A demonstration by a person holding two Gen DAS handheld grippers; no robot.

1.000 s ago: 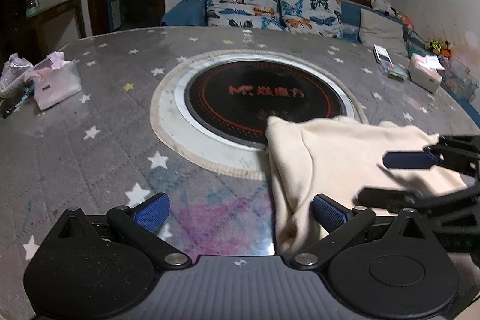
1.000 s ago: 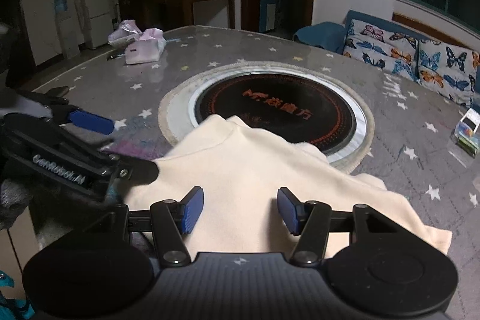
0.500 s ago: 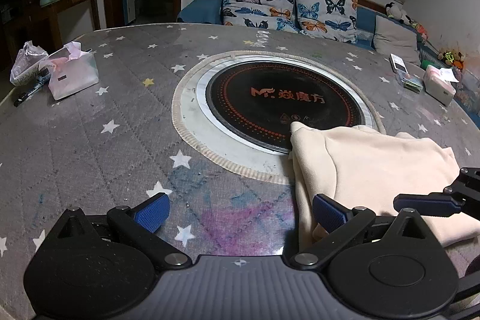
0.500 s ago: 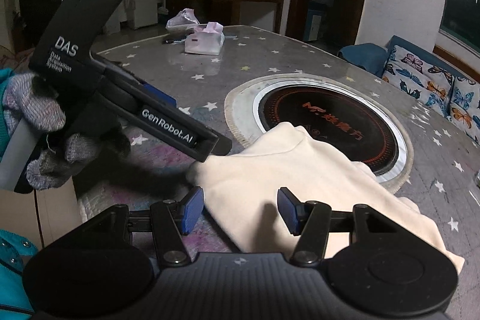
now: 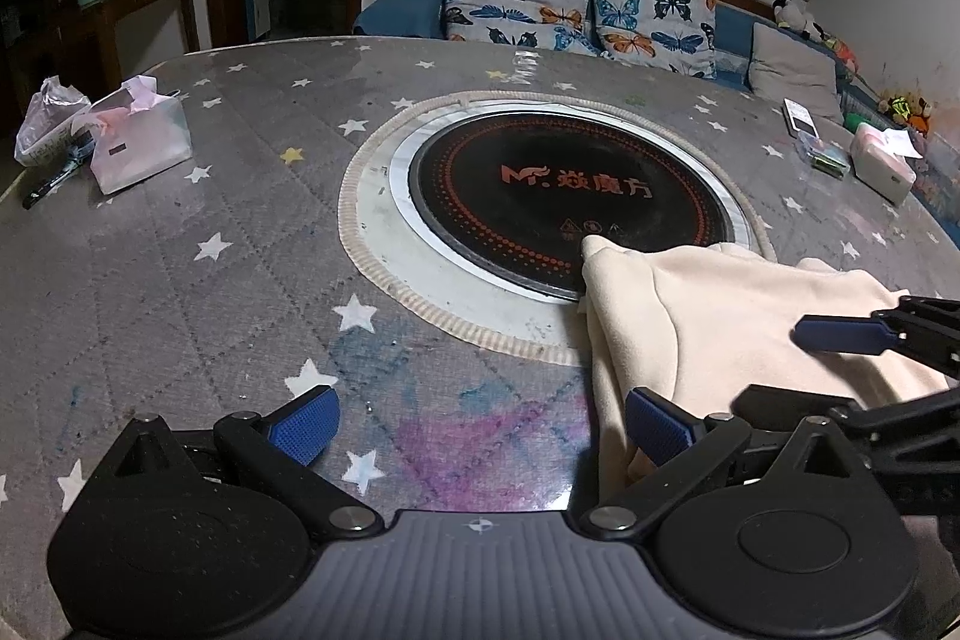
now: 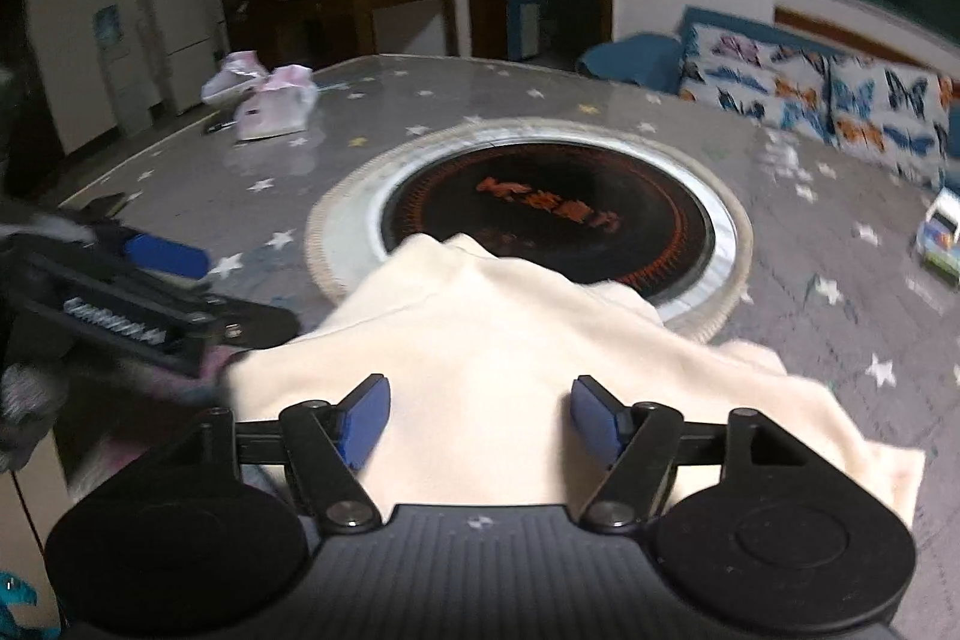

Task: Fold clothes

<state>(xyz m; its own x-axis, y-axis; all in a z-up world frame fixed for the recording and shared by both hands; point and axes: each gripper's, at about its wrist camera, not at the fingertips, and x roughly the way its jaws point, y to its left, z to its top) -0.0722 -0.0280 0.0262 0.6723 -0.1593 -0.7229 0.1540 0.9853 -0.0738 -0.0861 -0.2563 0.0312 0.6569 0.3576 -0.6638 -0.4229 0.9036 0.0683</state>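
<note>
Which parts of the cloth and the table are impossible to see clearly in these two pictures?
- Cream garment: in the left wrist view its near edge is hidden behind the left gripper; the right gripper covers its right part.
- Right wrist view: motion blur makes the burner lettering unreadable.
- Small items near the table's far right edge: too small to identify.

Dim indoor light, fisheye warp at edges, right view motion-blurred.

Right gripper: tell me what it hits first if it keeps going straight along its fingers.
The right gripper, its jaws opening with nothing pinched, points down at the cream garment lying just ahead. It would likely press into that cloth first, well before the black cooktop disc; exact depth is unclear.
</note>
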